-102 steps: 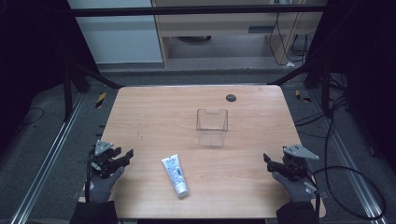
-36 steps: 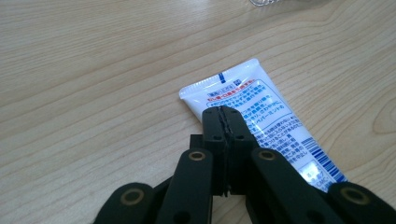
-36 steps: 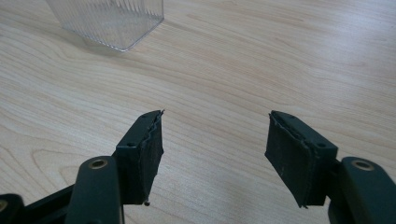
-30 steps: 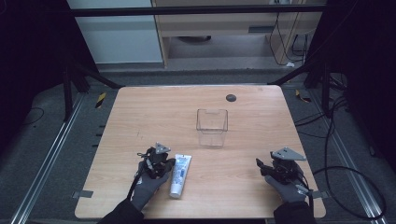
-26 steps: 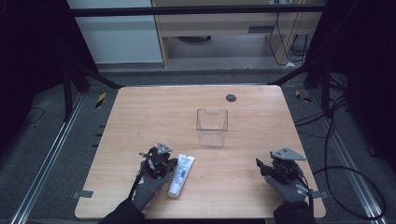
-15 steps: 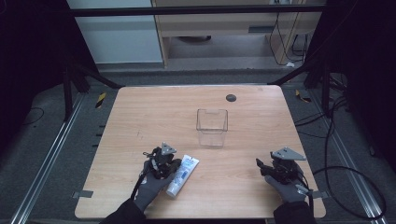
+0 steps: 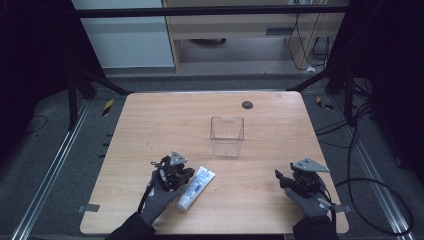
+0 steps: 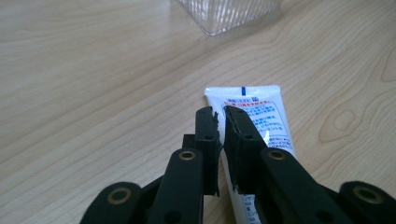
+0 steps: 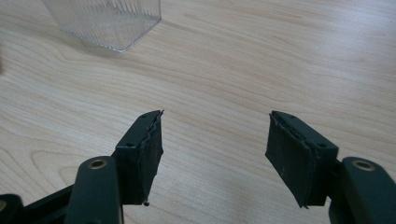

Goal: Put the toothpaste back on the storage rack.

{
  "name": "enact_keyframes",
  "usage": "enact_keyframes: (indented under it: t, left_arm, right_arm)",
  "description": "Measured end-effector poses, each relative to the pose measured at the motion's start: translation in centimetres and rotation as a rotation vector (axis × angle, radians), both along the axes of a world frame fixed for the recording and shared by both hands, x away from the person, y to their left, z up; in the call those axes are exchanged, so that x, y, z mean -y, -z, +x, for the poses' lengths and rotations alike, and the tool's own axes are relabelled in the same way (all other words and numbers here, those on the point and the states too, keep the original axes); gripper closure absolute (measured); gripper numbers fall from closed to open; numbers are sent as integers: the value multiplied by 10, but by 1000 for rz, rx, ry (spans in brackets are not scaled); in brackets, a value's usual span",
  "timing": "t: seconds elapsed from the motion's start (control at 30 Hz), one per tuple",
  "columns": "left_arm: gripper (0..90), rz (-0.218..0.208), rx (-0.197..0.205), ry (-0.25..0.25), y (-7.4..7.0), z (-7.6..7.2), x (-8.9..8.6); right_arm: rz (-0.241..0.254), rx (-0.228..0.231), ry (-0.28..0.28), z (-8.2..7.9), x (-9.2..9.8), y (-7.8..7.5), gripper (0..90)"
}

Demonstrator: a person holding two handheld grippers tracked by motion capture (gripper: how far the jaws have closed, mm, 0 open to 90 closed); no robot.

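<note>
Tube (image 7: pixel 196 187) on the worktop (image 7: pixel 150 120), left gripper (image 7: pixel 176 176) at its side.
The white tube lies flat near the front edge, crimped end toward the clear box (image 7: pixel 227 136), likely its destination. The left gripper's fingers (image 8: pixel 208 135) stand narrow, a slim gap between them just opening, resting beside and over the tube without pinching it. The right gripper (image 9: pixel 215 154) waits well apart, fingers wide and empty.
</note>
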State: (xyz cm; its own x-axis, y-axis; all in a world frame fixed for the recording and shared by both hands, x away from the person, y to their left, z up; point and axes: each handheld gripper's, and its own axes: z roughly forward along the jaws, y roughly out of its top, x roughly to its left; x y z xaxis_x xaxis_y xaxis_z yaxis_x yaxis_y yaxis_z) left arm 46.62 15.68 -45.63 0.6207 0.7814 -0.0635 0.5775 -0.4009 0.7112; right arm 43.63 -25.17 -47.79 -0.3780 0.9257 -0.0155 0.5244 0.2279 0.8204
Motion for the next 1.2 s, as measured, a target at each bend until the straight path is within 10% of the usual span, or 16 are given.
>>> enact_keyframes:
  t: [0.53,1.2]
  left_arm:
    - [492,25,-6,61,-41,-12,-2]
    - [299,184,-90,138,-26,-6,23]
  right_arm:
    - [16,-17,20,0,3,-1,344]
    - [-1,-40,22,2,1,-1,335]
